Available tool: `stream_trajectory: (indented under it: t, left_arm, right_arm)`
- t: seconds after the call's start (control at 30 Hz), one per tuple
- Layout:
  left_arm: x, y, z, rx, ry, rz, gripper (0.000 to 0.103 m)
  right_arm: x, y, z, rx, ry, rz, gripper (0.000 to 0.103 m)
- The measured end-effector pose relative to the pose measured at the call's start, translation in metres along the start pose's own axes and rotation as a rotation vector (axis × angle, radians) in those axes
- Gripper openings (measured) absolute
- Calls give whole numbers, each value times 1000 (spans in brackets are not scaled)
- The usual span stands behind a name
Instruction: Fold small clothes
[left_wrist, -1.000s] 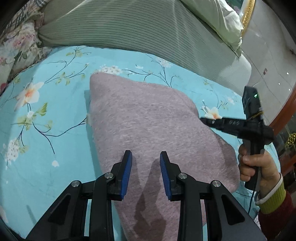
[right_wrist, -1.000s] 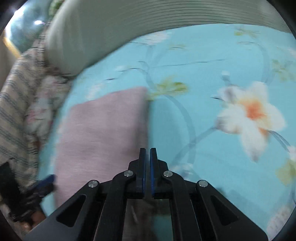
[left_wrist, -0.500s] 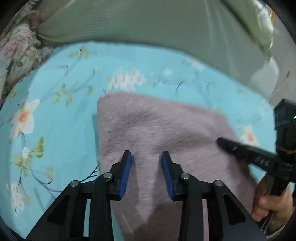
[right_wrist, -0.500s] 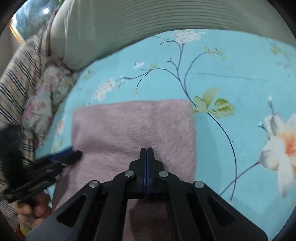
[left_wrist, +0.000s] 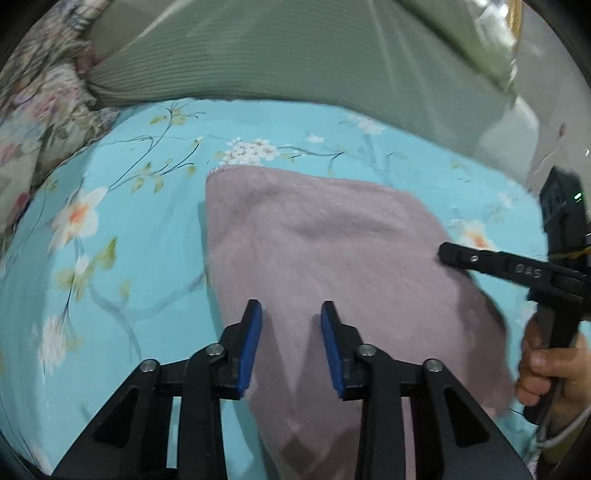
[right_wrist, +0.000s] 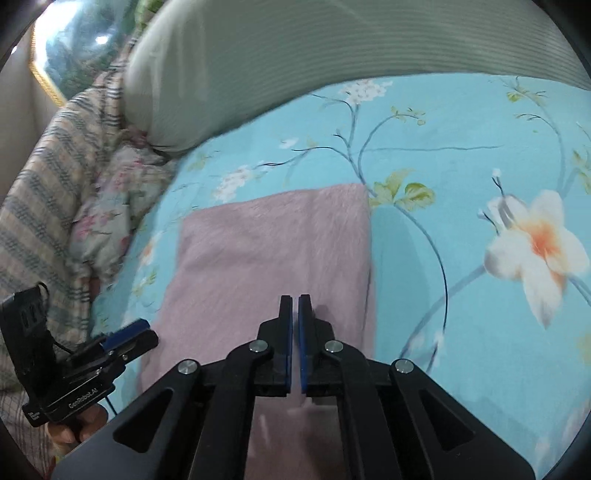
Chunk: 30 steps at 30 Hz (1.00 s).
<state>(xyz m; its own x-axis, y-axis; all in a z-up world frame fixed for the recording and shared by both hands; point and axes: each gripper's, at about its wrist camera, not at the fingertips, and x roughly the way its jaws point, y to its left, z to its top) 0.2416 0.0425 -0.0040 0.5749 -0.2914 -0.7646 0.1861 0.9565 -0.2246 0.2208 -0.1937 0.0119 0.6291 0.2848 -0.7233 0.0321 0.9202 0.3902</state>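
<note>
Jaws first: the left gripper (left_wrist: 291, 332) has its two blue pads a small way apart, and they have just been closing in a little. Nothing is pinched between them. They hang above the near part of the pink cloth (left_wrist: 325, 258), and the cloth shows in the gap. The right gripper (right_wrist: 295, 325) has its jaws pressed almost together, with only a thin slit between the pads. I see nothing held in that slit, though the cloth lies right under the tips.

From the left side, the right gripper (left_wrist: 480, 258) pokes in over the right edge of the cloth, and a hand (left_wrist: 546, 373) holds its handle. From the right side, the left gripper (right_wrist: 122, 339) sits by the cloth's left edge.

The pink cloth (right_wrist: 273, 251) lies flat on the blue flower sheet (left_wrist: 122, 229) of the bed. It looks like a neat block with straight sides, so I think it is already folded over at least once. A green striped pillow (left_wrist: 277, 55) lies behind it, and a flowery blanket (right_wrist: 48, 206) is bunched up at the side.

Why are the grippers like this? I think one stands at each side so they can pat the cloth flat or pick up both edges for one more fold. Shut jaws are good for pressing and smoothing. Jaws a bit apart are ready to grab an edge
</note>
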Motion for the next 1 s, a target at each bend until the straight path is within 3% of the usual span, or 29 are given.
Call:
stream_trajectory:
  t: [0.07,0.13,0.3,0.4,0.57,0.67,1.0]
  left_arm:
    - [-22,-4,-21,-21,-21,-111,25]
    - [-38,-13,-44,-15,-25,-151,25]
    - [-35,-23,-94,4,56,-129,24]
    - [-27,-19,-113,-18,74,-114,22]
    - [-34,-18,-118,-50,48,-93,20]
    - [-38,-26,-122,-4,36,-50,20]
    - [-42,-35,-136,0,26,0,20]
  right_arm:
    - [-13,7,-19,-9,10,14,4]
    - [-22,12,-42,-27,37,28,4]
    - [-24,3,-88,-71,96,-86,3]
    - [-27,-11,-102,-37,74,-58,3]
    - [-40,7,-105,-100,59,-103,4]
    - [-41,8,-115,-139,67,-147,3]
    - [-44,6,-124,-134,56,-148,3]
